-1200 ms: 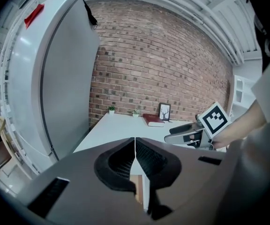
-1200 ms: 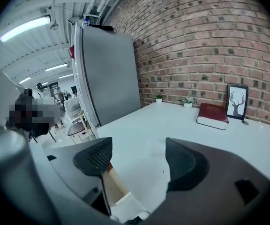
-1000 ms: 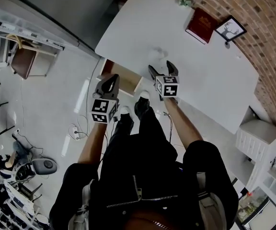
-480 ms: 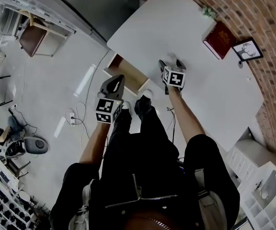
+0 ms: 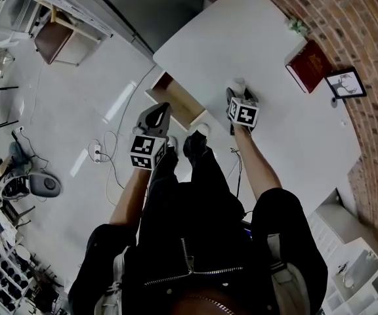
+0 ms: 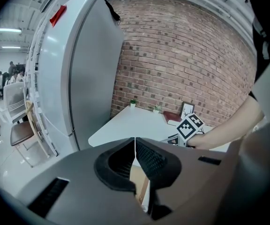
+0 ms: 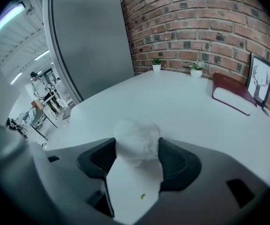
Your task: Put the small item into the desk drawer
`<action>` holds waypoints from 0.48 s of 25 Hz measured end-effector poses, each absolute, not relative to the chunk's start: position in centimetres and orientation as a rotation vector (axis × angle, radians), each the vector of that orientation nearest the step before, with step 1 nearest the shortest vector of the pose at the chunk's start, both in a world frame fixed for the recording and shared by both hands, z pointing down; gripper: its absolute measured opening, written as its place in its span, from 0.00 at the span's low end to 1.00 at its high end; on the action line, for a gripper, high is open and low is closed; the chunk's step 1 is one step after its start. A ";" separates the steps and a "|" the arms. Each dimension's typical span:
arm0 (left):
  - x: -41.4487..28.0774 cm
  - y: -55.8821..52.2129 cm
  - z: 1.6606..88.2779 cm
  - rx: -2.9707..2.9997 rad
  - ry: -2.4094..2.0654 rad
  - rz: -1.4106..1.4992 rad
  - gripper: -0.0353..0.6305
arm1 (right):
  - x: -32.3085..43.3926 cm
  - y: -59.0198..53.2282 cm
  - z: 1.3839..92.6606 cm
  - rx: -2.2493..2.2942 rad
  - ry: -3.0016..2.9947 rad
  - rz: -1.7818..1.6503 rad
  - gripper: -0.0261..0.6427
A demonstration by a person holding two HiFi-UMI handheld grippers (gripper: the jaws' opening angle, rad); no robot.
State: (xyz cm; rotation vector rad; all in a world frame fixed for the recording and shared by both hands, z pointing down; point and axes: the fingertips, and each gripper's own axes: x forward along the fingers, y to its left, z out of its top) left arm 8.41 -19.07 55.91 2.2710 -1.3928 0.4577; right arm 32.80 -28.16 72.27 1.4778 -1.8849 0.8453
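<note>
- Right claw (image 7: 136, 153): jaws have just been closing. The small item (image 7: 136, 137) sits between them, and both pads touch its sides, so it is pinched.
- Small item: a white crumpled wad resting on the white worktop (image 7: 172, 97). In the head view it is just above centre, near the worktop's lower-left edge.
- Left claw (image 6: 135, 149): jaws pressed together with only a thin slit showing and nothing in them.
- In the head view the left claw sits left of centre, off the worktop and over the floor (image 5: 77, 130), just below the drawer (image 5: 176, 100).
- Drawer: pulled open, sticking out from under the worktop's lower-left edge, with a light wood interior. I can't tell what is in it.
- The small item and the drawer are apart; the item is on the worktop surface up and to the right of the drawer opening.
- Right side of the right gripper view: a red book (image 7: 231, 95) lies flat, and a framed picture (image 7: 260, 86) leans on the brick wall beside it.
- Two small potted plants (image 7: 157, 62) stand at the worktop's far edge.
</note>
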 end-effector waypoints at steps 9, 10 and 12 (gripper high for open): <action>7.5 -18.8 54.9 2.306 -1.386 0.413 0.09 | 32.8 -28.2 70.9 1.542 -1.947 0.863 0.46; 7.2 -18.9 54.7 2.318 -1.378 0.407 0.09 | 32.8 -28.2 70.2 1.557 -1.952 0.849 0.46; 6.5 -18.8 54.3 2.342 -1.362 0.406 0.09 | 32.2 -27.9 68.5 1.588 -1.976 0.825 0.46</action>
